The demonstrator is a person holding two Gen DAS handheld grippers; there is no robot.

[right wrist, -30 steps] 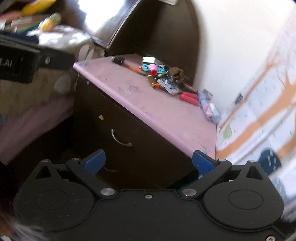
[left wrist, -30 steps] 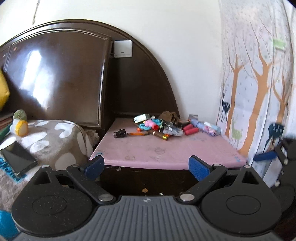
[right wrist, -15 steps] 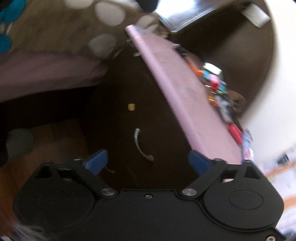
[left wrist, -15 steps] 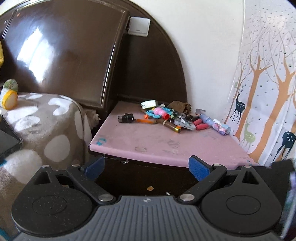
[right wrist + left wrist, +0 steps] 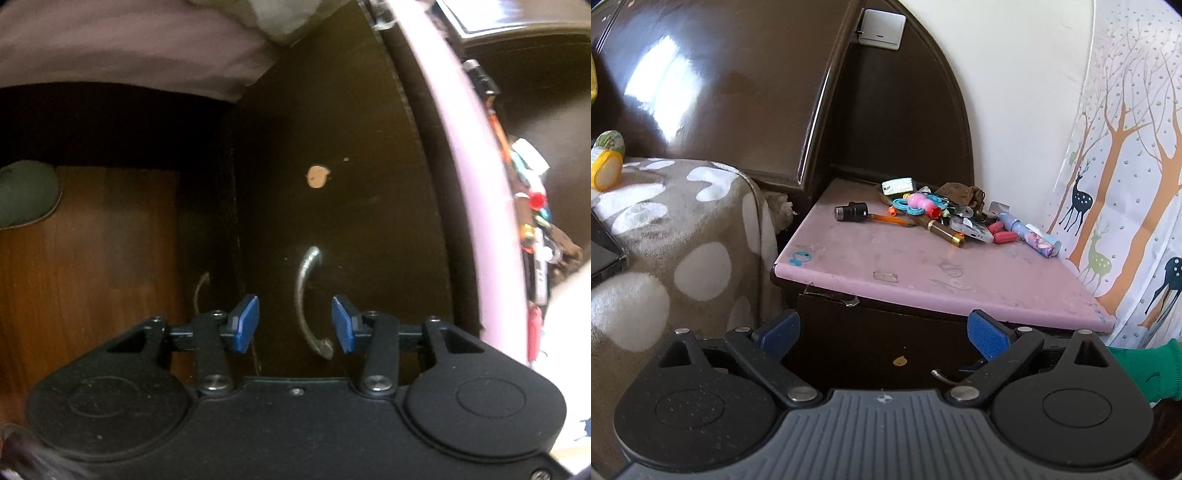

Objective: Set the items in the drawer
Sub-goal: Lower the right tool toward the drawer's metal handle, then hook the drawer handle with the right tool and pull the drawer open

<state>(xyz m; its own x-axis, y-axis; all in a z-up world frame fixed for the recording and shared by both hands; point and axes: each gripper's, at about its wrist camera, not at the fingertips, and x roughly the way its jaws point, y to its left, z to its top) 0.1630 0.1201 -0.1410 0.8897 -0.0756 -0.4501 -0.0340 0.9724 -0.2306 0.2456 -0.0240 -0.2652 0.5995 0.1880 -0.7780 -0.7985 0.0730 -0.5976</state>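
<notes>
A dark wooden nightstand with a pink top [image 5: 923, 266] carries a heap of small items [image 5: 934, 214] along its back: a black torch, an orange pen, pink and blue toys, red pieces. Its drawer front [image 5: 351, 206] is closed and bears a curved metal handle [image 5: 304, 295]. My right gripper [image 5: 294, 323], rolled on its side, has its jaws closing with the handle between them; the blue pads [image 5: 245, 323] stand apart from the metal. My left gripper [image 5: 882, 332] hangs open and empty before the nightstand's front edge.
A bed with a brown spotted blanket [image 5: 683, 236] stands left of the nightstand, under a glossy dark headboard [image 5: 720, 85]. A deer-print curtain [image 5: 1126, 184] hangs on the right. A green sleeve [image 5: 1145, 369] shows at the right edge. Wooden floor [image 5: 92, 258] lies below the drawer.
My right gripper dropped, rolled sideways and came up to the drawer handle while its jaws narrowed. My left gripper drew closer to the nightstand and sank a little.
</notes>
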